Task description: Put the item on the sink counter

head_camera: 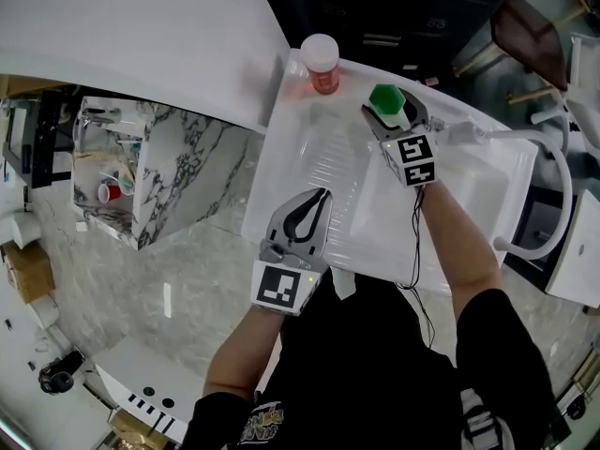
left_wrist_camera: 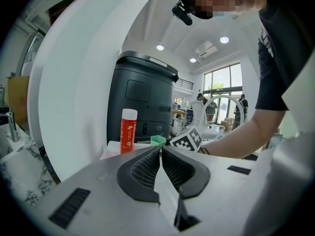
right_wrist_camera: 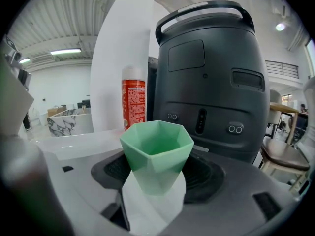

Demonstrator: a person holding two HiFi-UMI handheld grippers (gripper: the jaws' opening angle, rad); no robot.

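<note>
A pale green faceted cup point(right_wrist_camera: 157, 149) sits upright between the jaws of my right gripper point(head_camera: 389, 111), which is shut on it. In the head view the cup point(head_camera: 386, 97) is over the far part of the white sink counter point(head_camera: 281, 172); whether it touches the surface I cannot tell. A red bottle with a white cap point(head_camera: 321, 64) stands on the counter's far corner, just left of the cup. My left gripper point(head_camera: 322, 197) is shut and empty, low over the ribbed drainboard near the front edge.
A sink basin point(head_camera: 473, 190) with a curved white faucet point(head_camera: 555, 181) lies to the right. A dark grey bin point(right_wrist_camera: 211, 82) stands behind the counter. A white curved wall point(head_camera: 141, 36) and a marble cabinet point(head_camera: 178, 172) are at the left.
</note>
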